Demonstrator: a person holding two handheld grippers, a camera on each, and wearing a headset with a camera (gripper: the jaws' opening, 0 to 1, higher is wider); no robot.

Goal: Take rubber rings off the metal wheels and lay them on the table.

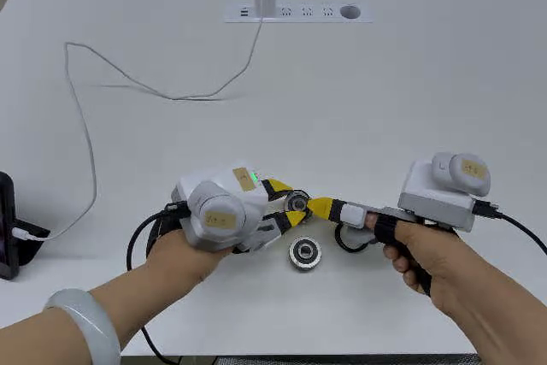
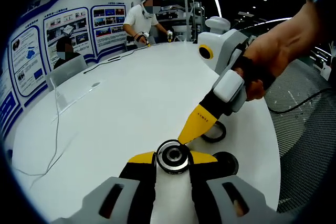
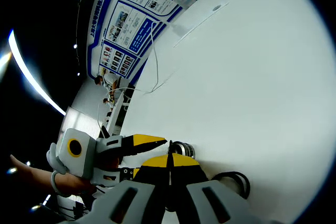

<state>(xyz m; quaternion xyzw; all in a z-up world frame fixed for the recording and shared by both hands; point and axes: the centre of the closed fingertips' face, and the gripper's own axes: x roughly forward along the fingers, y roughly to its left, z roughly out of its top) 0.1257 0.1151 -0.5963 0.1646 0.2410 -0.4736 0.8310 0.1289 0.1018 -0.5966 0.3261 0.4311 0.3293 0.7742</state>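
My left gripper (image 1: 289,203) (image 2: 172,162) is shut on a small metal wheel (image 1: 297,202) (image 2: 173,156) and holds it just above the table. My right gripper (image 1: 315,205) (image 3: 169,157) has its yellow jaws shut together, their tip against the wheel's (image 3: 181,149) rim; whether it pinches the rubber there I cannot tell. In the left gripper view the right gripper (image 2: 185,138) comes in from the upper right. One black rubber ring (image 1: 349,242) (image 2: 214,132) (image 3: 231,181) lies loose on the table under the right gripper. A second wheel (image 1: 304,253) (image 2: 226,162) lies flat near the front edge.
A white power strip (image 1: 297,13) with a plugged charger sits at the back, and its white cable (image 1: 85,143) runs down the left side to a dark phone (image 1: 7,224) at the left edge. The white table (image 1: 385,100) stretches bare beyond the grippers.
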